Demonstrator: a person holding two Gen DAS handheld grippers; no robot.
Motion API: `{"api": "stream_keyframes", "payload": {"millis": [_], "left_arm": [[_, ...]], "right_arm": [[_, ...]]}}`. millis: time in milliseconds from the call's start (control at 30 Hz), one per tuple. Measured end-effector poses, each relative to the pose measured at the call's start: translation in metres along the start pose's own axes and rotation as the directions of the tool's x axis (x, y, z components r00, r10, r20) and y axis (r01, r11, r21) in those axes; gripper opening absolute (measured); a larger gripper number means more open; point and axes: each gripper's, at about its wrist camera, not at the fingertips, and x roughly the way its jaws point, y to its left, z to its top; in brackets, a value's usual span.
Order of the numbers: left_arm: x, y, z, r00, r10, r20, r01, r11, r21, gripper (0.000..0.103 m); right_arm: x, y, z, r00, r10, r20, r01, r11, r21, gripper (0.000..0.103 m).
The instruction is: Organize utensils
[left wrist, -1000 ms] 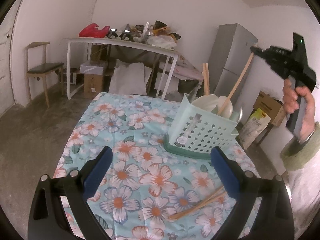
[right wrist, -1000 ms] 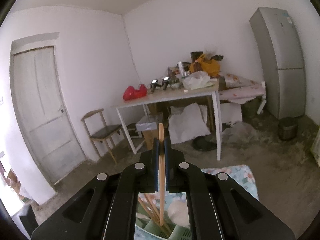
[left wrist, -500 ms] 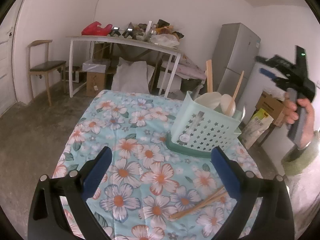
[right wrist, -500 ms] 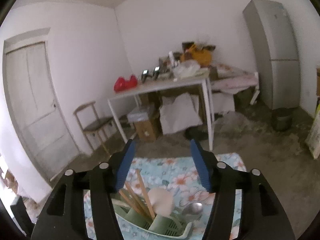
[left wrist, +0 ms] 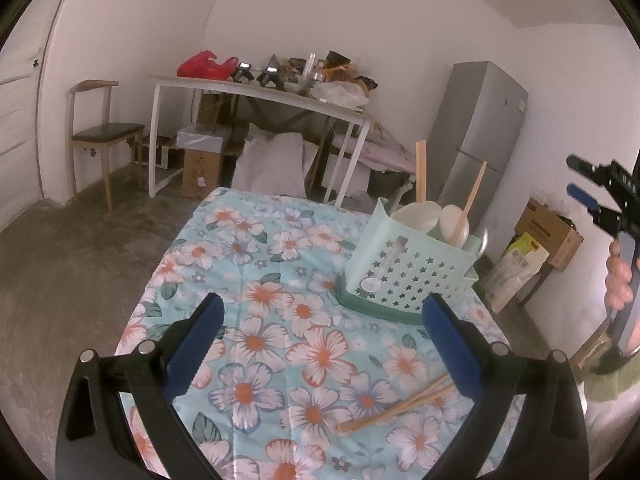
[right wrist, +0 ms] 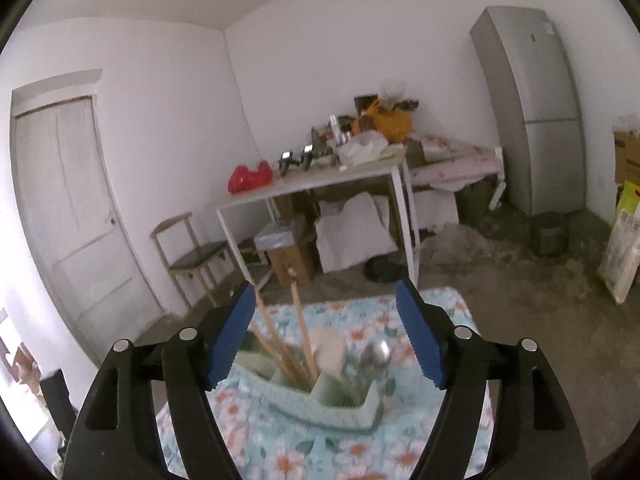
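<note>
A pale green utensil basket [left wrist: 408, 268] with star holes stands on the flowered tablecloth [left wrist: 280, 320]. It holds upright chopsticks [left wrist: 472, 196], a white spoon [left wrist: 454, 220] and a metal spoon [right wrist: 374, 354]. A pair of wooden chopsticks [left wrist: 400, 404] lies loose on the cloth near the front right. My left gripper [left wrist: 320, 344] hovers open over the cloth, with nothing between its pads. My right gripper [right wrist: 326, 336] is above and behind the basket [right wrist: 320, 400]; its jaws are opening and hold nothing. It also shows at the right edge as the right gripper [left wrist: 580, 184] in a hand [left wrist: 618, 276].
A white side table [left wrist: 260, 92] piled with clutter stands behind, with boxes and bags beneath. A wooden chair [left wrist: 104, 132] is at the left wall, a grey fridge [left wrist: 476, 132] at the right, a door [right wrist: 68, 208] beyond. Cardboard boxes [left wrist: 548, 232] sit beside the table.
The right gripper let go of the chopstick it held over the basket; the chopstick now stands in the basket. The gripper then opened and drew back to the right. The left gripper stayed put.
</note>
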Motion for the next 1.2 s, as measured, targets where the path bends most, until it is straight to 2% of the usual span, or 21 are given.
{"api": "stream_keyframes", "payload": {"millis": [267,1200], "left_arm": [[-0.012,0.004,-0.001,1.0,0.021,0.006,-0.021,1.0,-0.019,0.097],[-0.017,0.011,0.001,0.999,0.031,0.013,-0.031,0.999,-0.027,0.097]], "right_arm": [[0.007,0.001,-0.015,0.998,0.004,-0.067,-0.001,0.999,0.034,0.071],[0.009,0.011,-0.017,0.996,0.016,-0.093,-0.014,1.0,0.019,0.072]]}}
